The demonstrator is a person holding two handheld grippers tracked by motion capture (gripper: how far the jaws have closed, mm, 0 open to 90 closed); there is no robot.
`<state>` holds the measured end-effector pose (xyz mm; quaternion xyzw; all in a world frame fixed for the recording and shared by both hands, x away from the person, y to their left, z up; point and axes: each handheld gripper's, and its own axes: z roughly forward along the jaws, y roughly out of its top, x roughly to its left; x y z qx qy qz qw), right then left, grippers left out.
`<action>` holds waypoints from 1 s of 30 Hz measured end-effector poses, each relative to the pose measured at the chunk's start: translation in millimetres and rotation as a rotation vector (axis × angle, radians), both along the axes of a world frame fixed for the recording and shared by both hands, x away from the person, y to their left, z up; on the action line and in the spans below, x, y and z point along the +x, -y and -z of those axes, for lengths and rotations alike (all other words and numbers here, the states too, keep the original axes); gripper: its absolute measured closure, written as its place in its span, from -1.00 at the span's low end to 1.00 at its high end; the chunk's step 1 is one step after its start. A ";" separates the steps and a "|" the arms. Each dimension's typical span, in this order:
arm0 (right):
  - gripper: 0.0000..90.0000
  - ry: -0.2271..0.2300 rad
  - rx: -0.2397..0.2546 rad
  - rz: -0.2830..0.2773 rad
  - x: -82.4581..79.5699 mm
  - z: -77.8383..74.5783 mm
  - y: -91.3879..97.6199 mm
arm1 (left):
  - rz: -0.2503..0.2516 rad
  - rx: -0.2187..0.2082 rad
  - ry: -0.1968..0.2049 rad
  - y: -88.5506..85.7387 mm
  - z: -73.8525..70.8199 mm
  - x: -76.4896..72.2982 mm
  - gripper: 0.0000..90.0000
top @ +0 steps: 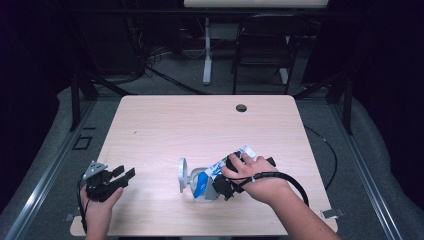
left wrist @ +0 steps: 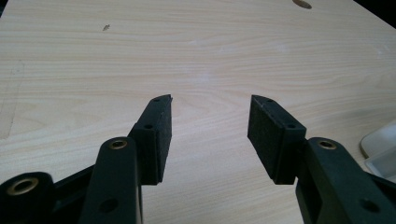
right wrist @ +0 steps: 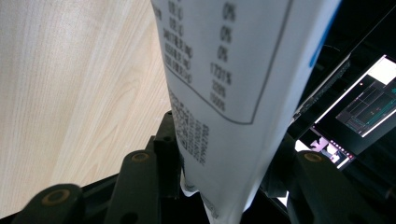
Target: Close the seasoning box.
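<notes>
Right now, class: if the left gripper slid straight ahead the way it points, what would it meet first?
Probably nothing but bare table. The left gripper is open with only wood ahead of it. The white container sits off to its right, outside that line, though depth is hard to judge.

Matt wooden table (top: pixel 165 125) — glossy printed carton (right wrist: pixel 224 70).

A pale wooden table (top: pixel 165 125) — behind it a dark folding chair (top: pixel 262 47) — and a lit screen (right wrist: pixel 369 105).
</notes>
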<state>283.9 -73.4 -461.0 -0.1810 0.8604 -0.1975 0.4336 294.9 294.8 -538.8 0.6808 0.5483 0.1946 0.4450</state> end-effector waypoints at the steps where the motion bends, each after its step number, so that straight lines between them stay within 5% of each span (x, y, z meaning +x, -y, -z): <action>1: 0.29 0.000 -0.001 -0.001 0.0 0.1 0.0 | 0.000 0.000 0.000 0.0 0.0 0.0 0.11; 30: 0.32 0.000 0.010 -0.005 -0.4 -0.1 -0.1 | 0.000 0.000 -0.001 -0.2 -0.1 -0.1 0.11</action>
